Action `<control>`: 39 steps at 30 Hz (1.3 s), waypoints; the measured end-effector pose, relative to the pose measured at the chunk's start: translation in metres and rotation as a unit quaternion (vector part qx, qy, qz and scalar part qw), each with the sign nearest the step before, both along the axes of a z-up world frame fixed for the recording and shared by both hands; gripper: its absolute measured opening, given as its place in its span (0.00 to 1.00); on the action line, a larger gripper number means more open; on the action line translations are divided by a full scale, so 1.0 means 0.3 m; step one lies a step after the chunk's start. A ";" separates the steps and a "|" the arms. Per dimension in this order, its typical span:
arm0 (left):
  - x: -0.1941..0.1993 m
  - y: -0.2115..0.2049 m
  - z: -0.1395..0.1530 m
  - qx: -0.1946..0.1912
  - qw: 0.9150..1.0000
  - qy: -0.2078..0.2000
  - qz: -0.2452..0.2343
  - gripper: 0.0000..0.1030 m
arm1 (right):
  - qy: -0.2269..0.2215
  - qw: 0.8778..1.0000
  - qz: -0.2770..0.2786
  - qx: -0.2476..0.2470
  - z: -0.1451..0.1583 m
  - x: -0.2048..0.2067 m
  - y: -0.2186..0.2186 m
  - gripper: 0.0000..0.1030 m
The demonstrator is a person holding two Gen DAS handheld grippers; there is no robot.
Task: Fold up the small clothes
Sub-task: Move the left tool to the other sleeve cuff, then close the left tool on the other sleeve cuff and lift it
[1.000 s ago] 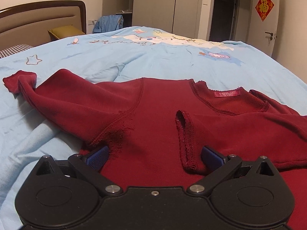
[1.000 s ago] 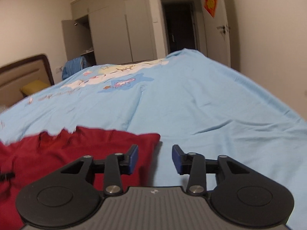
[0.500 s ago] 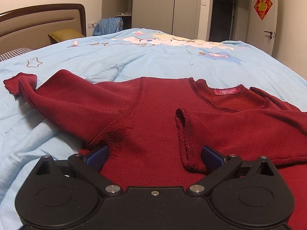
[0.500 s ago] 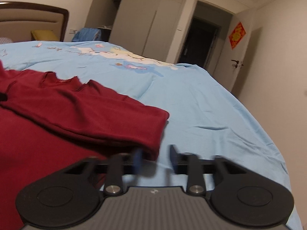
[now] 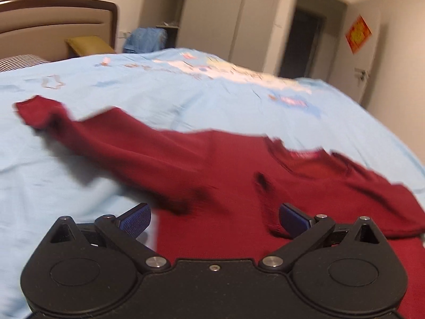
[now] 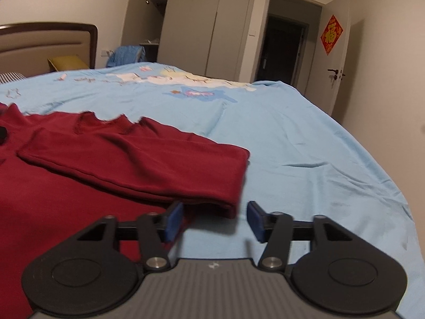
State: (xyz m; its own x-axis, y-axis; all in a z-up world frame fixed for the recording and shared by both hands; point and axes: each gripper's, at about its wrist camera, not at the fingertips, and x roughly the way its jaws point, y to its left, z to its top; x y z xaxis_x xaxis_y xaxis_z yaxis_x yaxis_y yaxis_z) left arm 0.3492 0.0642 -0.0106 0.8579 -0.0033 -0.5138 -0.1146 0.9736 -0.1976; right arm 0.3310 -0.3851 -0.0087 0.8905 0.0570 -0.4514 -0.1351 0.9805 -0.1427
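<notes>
A dark red top (image 5: pixel 228 175) lies spread on the light blue bedspread (image 6: pixel 305 143), one sleeve folded across its chest, the other stretched out toward the headboard (image 5: pixel 53 24). The left gripper (image 5: pixel 215 219) hovers over the top's lower body with jaws spread wide, holding nothing. The right gripper (image 6: pixel 215 220) sits at the folded sleeve's fold edge, jaws parted and empty.
</notes>
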 end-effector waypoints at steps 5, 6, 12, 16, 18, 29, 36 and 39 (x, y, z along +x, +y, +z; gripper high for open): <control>-0.033 0.281 0.056 -0.036 0.995 -0.019 0.088 0.99 | -0.015 0.999 0.034 0.038 0.025 -0.101 0.037 0.93; -0.023 0.346 0.062 -0.044 0.993 -0.018 0.112 0.99 | -0.016 0.998 0.039 0.040 0.028 -0.117 0.048 0.97; 0.143 0.692 0.062 -0.084 0.976 0.007 0.198 0.99 | -0.013 0.999 0.043 0.019 0.027 -0.205 0.150 1.00; 0.267 0.876 0.031 -0.120 0.960 0.033 0.251 0.99 | 0.000 0.999 0.050 0.011 0.011 -0.245 0.202 1.00; 0.290 0.934 0.018 -0.123 0.947 0.020 0.295 0.91 | 0.006 0.999 0.050 -0.002 0.001 -0.261 0.227 1.00; 0.407 1.026 0.006 -0.118 0.939 0.031 0.323 0.19 | 0.023 0.999 0.046 -0.009 -0.032 -0.246 0.275 1.00; 0.286 1.035 0.071 -0.116 0.936 -0.045 0.329 0.02 | 0.014 0.998 0.052 -0.011 -0.028 -0.245 0.282 1.00; 0.154 1.027 0.141 -0.100 0.934 -0.086 0.333 0.02 | 0.004 0.999 0.053 -0.012 -0.017 -0.257 0.279 1.00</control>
State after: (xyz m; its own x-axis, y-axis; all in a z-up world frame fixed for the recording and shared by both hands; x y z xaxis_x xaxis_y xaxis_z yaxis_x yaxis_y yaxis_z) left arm 0.3952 0.3723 0.0317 0.7737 0.4794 -0.4142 -0.6313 0.6388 -0.4399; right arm 0.2539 -0.3015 -0.0139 0.8762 0.1403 -0.4610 -0.2393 0.9571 -0.1636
